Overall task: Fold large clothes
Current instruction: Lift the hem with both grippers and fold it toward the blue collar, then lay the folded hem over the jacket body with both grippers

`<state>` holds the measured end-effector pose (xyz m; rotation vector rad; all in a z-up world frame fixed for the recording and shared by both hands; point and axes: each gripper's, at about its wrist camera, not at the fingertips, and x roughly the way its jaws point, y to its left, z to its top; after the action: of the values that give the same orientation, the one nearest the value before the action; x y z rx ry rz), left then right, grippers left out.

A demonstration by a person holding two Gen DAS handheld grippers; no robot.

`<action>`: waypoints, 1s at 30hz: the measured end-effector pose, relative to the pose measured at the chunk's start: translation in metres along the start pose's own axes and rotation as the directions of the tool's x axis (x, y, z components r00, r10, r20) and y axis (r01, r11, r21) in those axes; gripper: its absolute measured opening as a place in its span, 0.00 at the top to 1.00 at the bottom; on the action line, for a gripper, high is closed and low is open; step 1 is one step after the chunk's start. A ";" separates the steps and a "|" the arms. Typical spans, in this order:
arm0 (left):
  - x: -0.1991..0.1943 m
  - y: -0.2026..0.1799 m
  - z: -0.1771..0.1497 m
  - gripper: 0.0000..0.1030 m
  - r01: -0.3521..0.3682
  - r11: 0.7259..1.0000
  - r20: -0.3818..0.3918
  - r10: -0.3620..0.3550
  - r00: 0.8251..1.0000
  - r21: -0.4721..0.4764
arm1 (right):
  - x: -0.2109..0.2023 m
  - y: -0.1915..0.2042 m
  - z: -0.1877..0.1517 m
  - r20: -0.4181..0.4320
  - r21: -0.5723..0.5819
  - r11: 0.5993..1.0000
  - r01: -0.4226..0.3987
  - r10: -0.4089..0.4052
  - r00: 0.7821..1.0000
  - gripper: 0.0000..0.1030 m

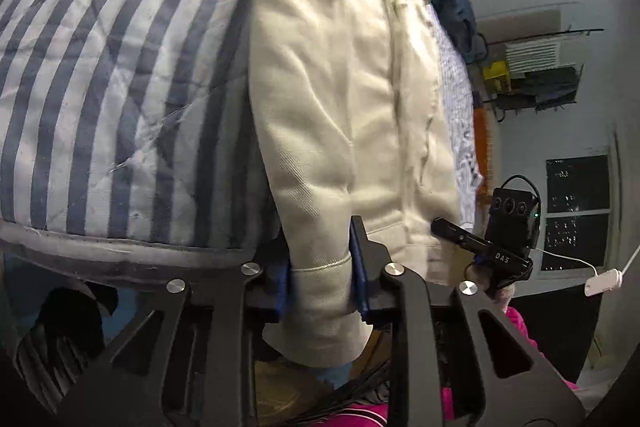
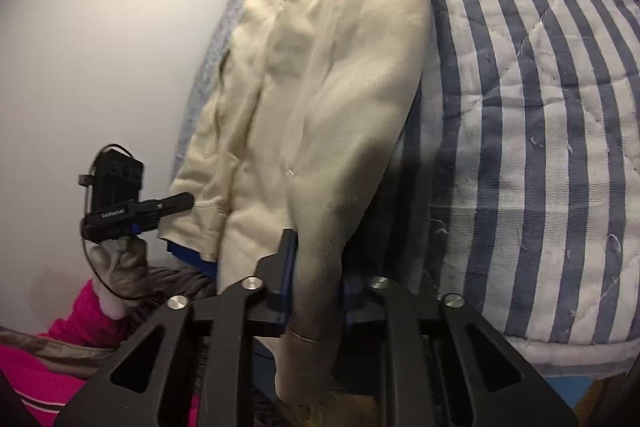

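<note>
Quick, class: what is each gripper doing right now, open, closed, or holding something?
Left gripper: closed on a leg end of the cream trousers.
Right gripper: closed on the other leg end.

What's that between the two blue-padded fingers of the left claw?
A leg end of the cream cotton trousers, hem included, pinched by the left claw. The left wrist view shows it, above the blue-and-white striped quilt.

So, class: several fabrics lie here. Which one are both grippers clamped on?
The cream trousers: the left gripper and right gripper each pinch a leg end. The blue-and-white striped quilt beneath lies ungripped.
</note>
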<state>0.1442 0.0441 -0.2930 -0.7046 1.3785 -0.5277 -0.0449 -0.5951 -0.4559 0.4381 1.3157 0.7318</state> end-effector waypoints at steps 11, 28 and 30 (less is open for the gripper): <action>-0.040 -0.037 0.040 0.83 0.143 0.990 0.102 -0.140 0.985 -0.016 | -0.041 0.024 0.041 0.133 0.072 0.987 -0.145 0.134 0.982 0.89; -0.010 -0.049 0.174 0.83 0.055 0.995 0.201 -0.036 0.979 -0.086 | -0.016 0.007 0.174 0.185 0.128 0.991 0.049 -0.072 0.980 0.90; -0.003 -0.043 0.182 0.83 0.035 0.995 0.199 -0.015 0.980 -0.097 | -0.008 -0.005 0.182 0.170 0.167 0.985 0.048 -0.077 0.982 0.90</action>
<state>0.3261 0.0420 -0.2511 -0.8341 1.2168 -0.3982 0.1322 -0.5837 -0.4136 0.5762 1.2205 0.5226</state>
